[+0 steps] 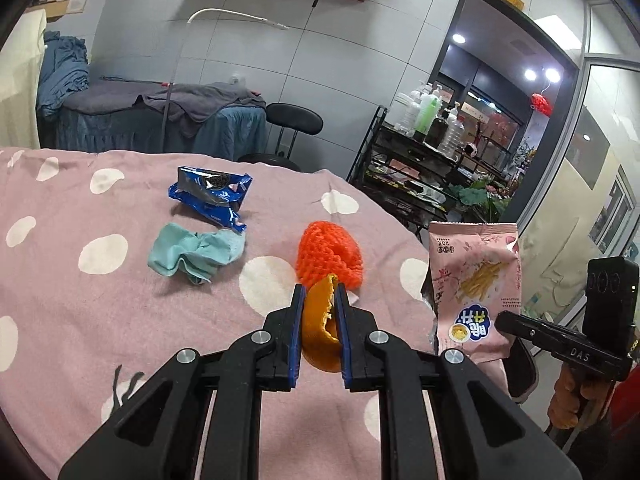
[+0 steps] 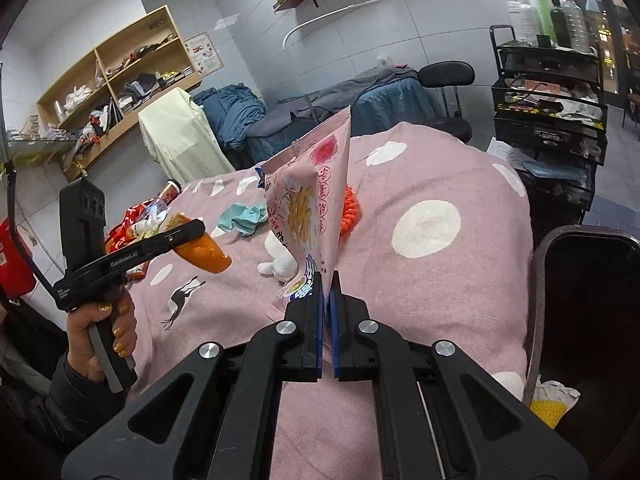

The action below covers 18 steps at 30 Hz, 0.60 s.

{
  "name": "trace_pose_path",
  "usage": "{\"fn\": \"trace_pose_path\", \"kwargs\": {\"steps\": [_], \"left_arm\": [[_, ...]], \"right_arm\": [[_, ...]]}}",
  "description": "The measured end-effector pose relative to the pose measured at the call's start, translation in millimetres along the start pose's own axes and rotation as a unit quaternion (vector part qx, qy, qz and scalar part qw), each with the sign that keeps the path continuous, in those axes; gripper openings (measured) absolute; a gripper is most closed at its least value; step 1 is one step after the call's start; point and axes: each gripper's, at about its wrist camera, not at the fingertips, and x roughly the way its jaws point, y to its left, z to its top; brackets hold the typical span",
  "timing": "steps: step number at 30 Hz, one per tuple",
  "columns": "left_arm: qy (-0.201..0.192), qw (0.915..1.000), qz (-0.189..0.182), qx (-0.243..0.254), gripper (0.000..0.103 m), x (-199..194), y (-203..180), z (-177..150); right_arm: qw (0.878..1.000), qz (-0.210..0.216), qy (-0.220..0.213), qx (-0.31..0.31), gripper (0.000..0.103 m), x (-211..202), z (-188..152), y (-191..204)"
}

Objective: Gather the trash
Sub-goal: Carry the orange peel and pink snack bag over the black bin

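Two pieces held — curled orange peel [image 1: 320, 332], crumpled pink snack bag [image 2: 308, 208].

Both views are evenly and fairly brightly lit from overhead, with a cool white cast on the tiled wall [image 1: 320, 60] far beyond the jaws. Small round ceiling lights [image 1: 540, 75] glare as blown-out spots up and to the right of the left jaws. Shadows are soft and short: a faint one lies under the blue wrapper [image 1: 212, 196] ahead and left of the jaws. The pink blanket [image 2: 440, 280] around the right jaws is sharp, its white spots crisp. The fisheye lens bends the shelves [image 2: 120, 76] and door frame [image 1: 576, 92] into curves, and black vignetting fills every corner. The background looks slightly soft.
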Motion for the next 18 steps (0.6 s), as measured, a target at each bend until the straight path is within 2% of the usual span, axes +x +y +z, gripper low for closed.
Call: {"fn": "trace_pose_path", "kwargs": {"steps": [10, 18], "left_arm": [[-0.007, 0.9987, -0.046, 0.019, 0.015, -5, -52, -9], [0.006, 0.9956, -0.085, 0.038, 0.015, 11, -90, -14]], "right_arm": [[0.996, -0.050, -0.046, 0.050, 0.004, -52, -15, -40], [0.985, -0.138, -0.075, 0.076, 0.004, -86, -33, -73]]}}
